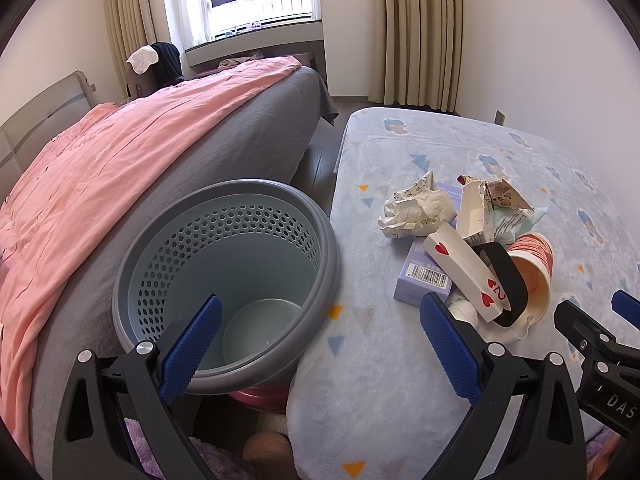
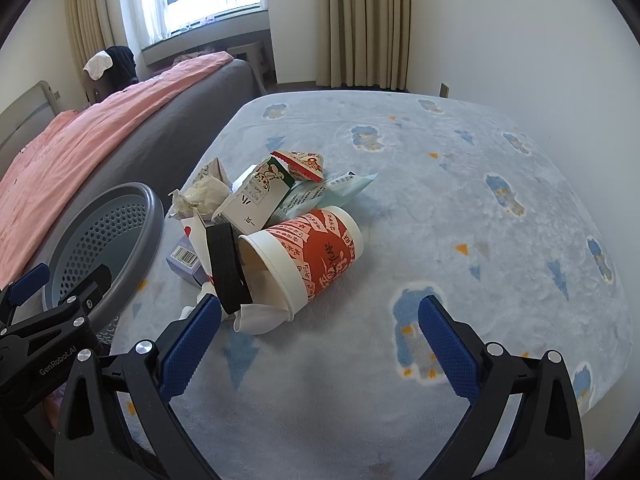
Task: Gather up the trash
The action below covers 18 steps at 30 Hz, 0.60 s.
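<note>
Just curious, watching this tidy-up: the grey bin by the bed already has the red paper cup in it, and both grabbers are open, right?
Not quite. The grey bin is empty; the left wrist view shows its bare bottom. The red paper cup lies on its side on the blue blanket among the other trash, as the right wrist view shows. The left gripper and right gripper are indeed both open.

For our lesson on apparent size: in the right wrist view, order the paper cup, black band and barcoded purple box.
1. paper cup
2. black band
3. purple box, partly hidden, so its rank is unsure.
</note>
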Available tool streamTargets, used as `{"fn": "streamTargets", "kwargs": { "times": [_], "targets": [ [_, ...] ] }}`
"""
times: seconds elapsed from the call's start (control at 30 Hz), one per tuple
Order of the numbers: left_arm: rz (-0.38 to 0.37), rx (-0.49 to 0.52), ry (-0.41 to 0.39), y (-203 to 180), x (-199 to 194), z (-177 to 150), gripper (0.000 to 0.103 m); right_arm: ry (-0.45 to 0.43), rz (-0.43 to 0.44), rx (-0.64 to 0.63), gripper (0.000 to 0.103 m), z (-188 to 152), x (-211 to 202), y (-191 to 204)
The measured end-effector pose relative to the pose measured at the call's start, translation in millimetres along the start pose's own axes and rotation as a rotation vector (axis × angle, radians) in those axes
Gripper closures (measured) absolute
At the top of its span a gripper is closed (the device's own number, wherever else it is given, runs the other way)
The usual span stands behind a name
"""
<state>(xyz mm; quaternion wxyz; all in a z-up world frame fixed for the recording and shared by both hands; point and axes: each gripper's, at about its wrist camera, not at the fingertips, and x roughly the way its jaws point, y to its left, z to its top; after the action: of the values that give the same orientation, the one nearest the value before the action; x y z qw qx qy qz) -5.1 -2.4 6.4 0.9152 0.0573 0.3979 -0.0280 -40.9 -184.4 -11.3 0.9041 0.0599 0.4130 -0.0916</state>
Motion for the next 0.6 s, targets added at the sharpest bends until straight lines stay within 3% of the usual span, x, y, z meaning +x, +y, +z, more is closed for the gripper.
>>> {"fn": "streamTargets", "kwargs": {
  "times": [0.6],
  "targets": [
    [0.001,0.000,-0.002,0.2,-0.8,-0.3,0.008,-0.005,0.000,0.004,0.006,1.4,-0.2,0.1]
  ]
}}
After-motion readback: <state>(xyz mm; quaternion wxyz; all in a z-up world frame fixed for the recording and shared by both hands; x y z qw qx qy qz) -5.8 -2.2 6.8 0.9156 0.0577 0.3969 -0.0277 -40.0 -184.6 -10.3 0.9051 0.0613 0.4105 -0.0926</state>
